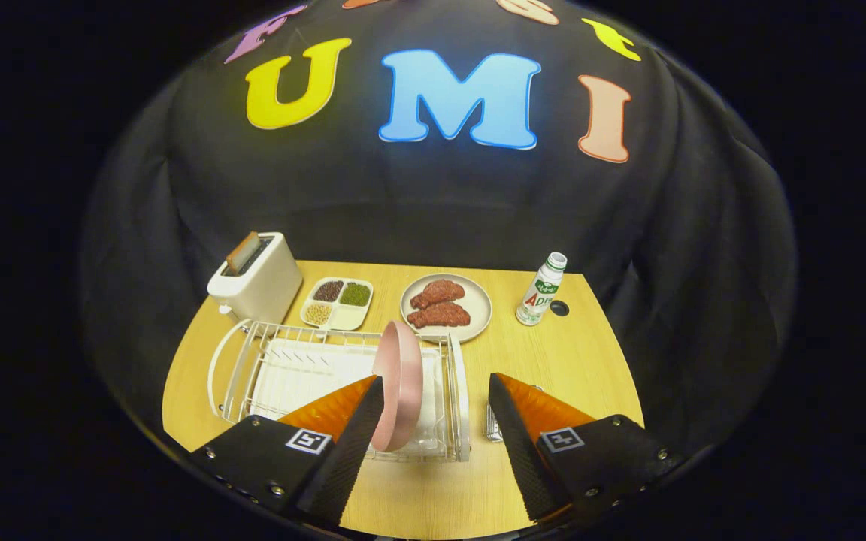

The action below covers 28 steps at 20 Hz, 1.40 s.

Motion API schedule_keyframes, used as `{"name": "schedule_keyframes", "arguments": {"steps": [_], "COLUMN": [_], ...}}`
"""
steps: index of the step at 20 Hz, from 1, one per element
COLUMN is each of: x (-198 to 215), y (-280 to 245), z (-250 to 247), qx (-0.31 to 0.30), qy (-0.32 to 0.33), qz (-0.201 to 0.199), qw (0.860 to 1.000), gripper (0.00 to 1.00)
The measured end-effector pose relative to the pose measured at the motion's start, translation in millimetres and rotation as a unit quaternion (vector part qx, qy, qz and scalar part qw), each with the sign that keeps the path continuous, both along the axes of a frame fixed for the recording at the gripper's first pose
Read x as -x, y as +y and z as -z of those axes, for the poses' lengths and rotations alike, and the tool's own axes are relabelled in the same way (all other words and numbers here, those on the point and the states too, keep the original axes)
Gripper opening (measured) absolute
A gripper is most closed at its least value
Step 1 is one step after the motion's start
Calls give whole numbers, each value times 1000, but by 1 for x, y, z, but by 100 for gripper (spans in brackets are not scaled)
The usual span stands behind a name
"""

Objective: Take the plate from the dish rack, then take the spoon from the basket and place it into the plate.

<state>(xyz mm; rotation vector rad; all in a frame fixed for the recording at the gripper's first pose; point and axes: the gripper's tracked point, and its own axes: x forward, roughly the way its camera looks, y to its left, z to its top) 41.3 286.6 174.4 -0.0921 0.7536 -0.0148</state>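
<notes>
From the gripper view, the tool [437, 391] hangs spread wide and grasps nothing above the wooden table [553, 361]. The pink plate [400, 383] stands on edge in the white wire dish rack [267, 368], just ahead of the left finger. Beyond sit a toaster [258, 279], a divided tray [337, 303], a plate of meat [446, 306] and a bottle [542, 290]

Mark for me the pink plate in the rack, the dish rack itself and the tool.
pink plate [401, 379]: gripper view, on its upright back face, between the open fingers.
dish rack [252, 353]: gripper view, on the wire frame at its left end.
tool [437, 387]: gripper view, midway between its fingertips.
</notes>
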Motion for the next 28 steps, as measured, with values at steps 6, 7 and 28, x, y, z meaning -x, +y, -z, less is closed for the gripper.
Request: {"name": "schedule_keyframes", "arguments": {"steps": [6, 7, 28], "x": [-26, -29, -58], "y": [16, 16, 15], "z": [34, 42, 31], "qx": [37, 46, 265], "qy": [48, 58, 81], "qz": [33, 40, 77], "qw": [998, 996, 958], "gripper": [78, 66, 3]}}
